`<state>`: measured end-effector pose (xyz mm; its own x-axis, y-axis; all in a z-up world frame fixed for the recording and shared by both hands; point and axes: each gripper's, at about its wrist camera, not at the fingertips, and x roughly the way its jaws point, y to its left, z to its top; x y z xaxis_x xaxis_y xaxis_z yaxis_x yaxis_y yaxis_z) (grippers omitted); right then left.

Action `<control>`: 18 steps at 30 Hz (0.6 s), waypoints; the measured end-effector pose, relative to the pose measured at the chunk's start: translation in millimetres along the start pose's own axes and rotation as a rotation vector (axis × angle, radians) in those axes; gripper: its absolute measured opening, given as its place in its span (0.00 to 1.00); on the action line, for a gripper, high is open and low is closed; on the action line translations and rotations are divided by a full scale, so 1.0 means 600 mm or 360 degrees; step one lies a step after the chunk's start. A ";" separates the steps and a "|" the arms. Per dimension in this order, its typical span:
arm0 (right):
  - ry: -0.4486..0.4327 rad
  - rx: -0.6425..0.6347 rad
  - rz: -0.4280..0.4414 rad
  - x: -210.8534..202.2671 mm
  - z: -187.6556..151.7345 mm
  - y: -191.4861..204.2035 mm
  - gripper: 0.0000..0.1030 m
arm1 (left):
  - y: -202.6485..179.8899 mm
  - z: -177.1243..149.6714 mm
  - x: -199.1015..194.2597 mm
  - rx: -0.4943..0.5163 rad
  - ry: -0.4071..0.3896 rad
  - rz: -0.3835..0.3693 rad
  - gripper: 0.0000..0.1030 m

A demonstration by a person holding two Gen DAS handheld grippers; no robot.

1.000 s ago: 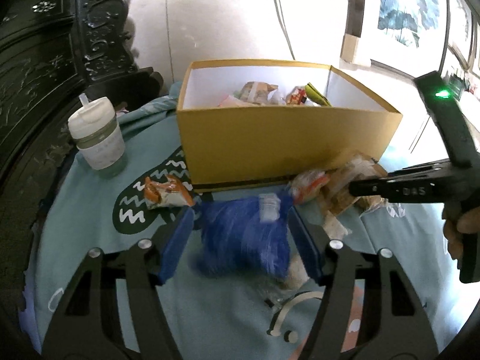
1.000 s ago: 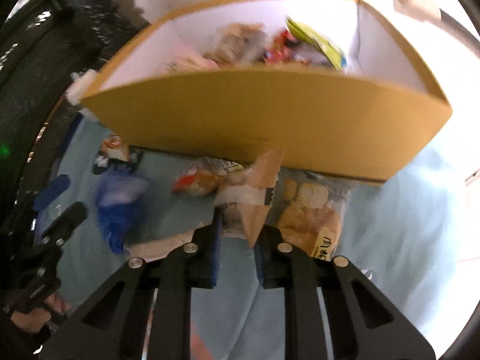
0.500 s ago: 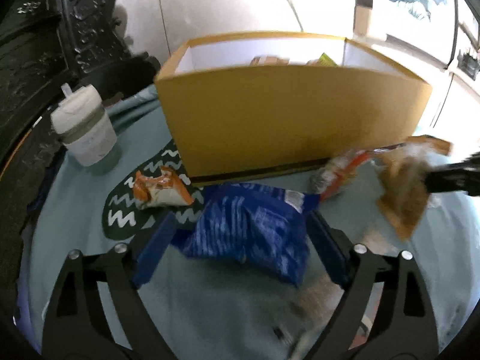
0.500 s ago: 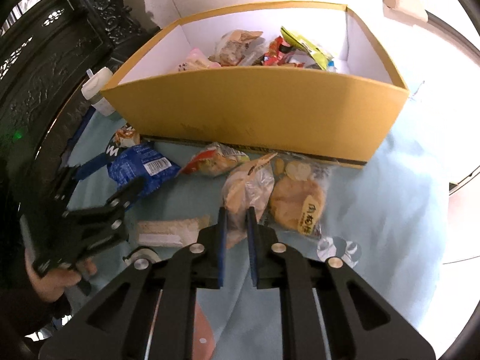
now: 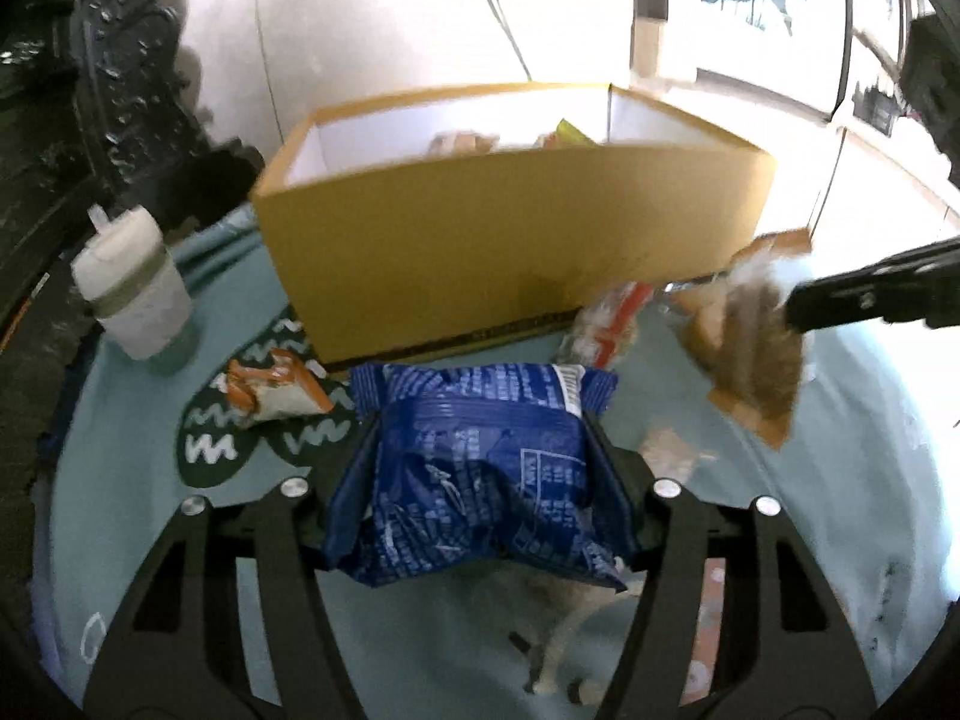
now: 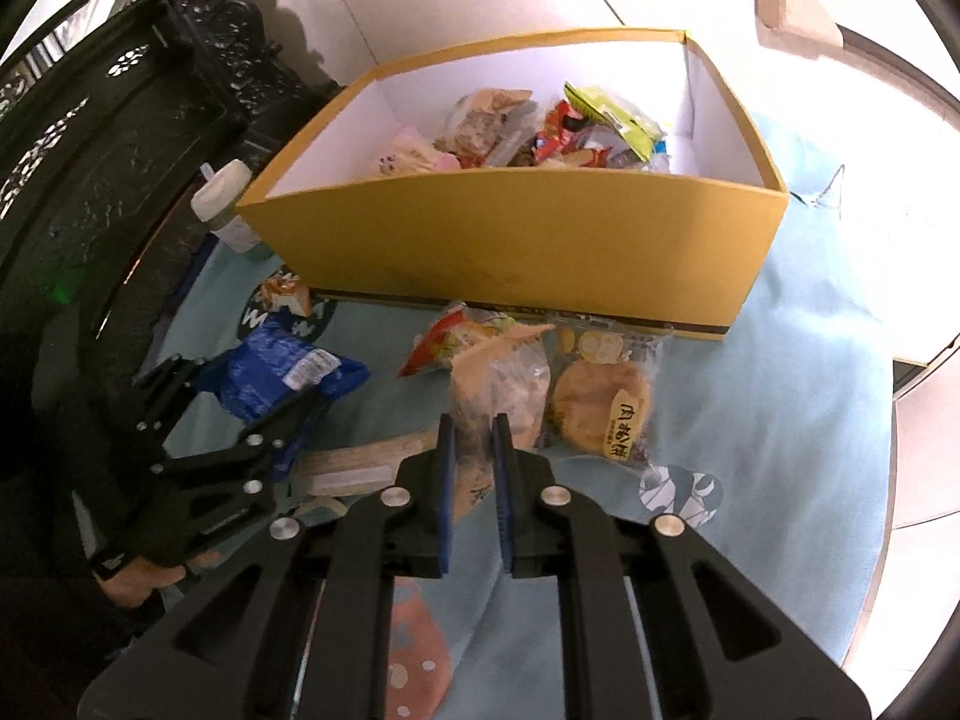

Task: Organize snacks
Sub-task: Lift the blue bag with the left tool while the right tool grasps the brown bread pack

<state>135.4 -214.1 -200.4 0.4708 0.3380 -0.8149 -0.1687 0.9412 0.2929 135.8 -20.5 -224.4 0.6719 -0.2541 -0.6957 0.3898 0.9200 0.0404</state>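
Left gripper (image 5: 480,456) has just been closing, jaws now pressed on both sides of the blue snack bag (image 5: 480,468), bag sits between them just in front of the yellow box (image 5: 510,264). Right gripper (image 6: 474,438) pinched tight on a clear-and-tan snack packet (image 6: 498,384), packet sticks up out of the pads

Around: orange-white packet (image 5: 276,390) left of the blue bag, near the box's front-left corner. Red-yellow packet (image 6: 444,342) and a round-biscuit pack (image 6: 606,396) lie against the box's front wall, right beside the held packet. Pale flat packet (image 6: 360,462) lies between the two grippers. Lidded white cup (image 5: 135,294) stands left of the box, apart from it

Box is open-topped, white inside, already has a heap of snacks (image 6: 528,132) toward the back. Its front wall stands between both grippers and the inside

Surface: light blue cloth (image 6: 792,420) with printed patches, wrinkled. Dark carved furniture (image 6: 120,138) crowds the left side, pale tiled floor behind. Cloth to the right of the box is bare, that side is open
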 end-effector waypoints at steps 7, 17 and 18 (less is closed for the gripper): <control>0.0117 -0.0011 -0.0017 0.021 -0.005 -0.005 0.08 | 0.015 0.001 -0.037 -0.0077 -0.0032 0.0025 0.62; 0.0196 0.0218 -0.0100 0.092 -0.014 -0.031 0.55 | 0.016 -0.012 -0.049 -0.0089 0.0006 0.0024 0.63; 0.0201 0.0236 -0.0093 0.097 -0.013 -0.032 0.55 | 0.017 -0.013 -0.050 -0.0089 0.0008 0.0024 0.63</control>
<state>158.9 -212.4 -257.3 0.3621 0.2888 -0.8863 -0.0107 0.9520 0.3058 115.0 -1.4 -208.6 0.6743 -0.2387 -0.6988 0.3438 0.9390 0.0111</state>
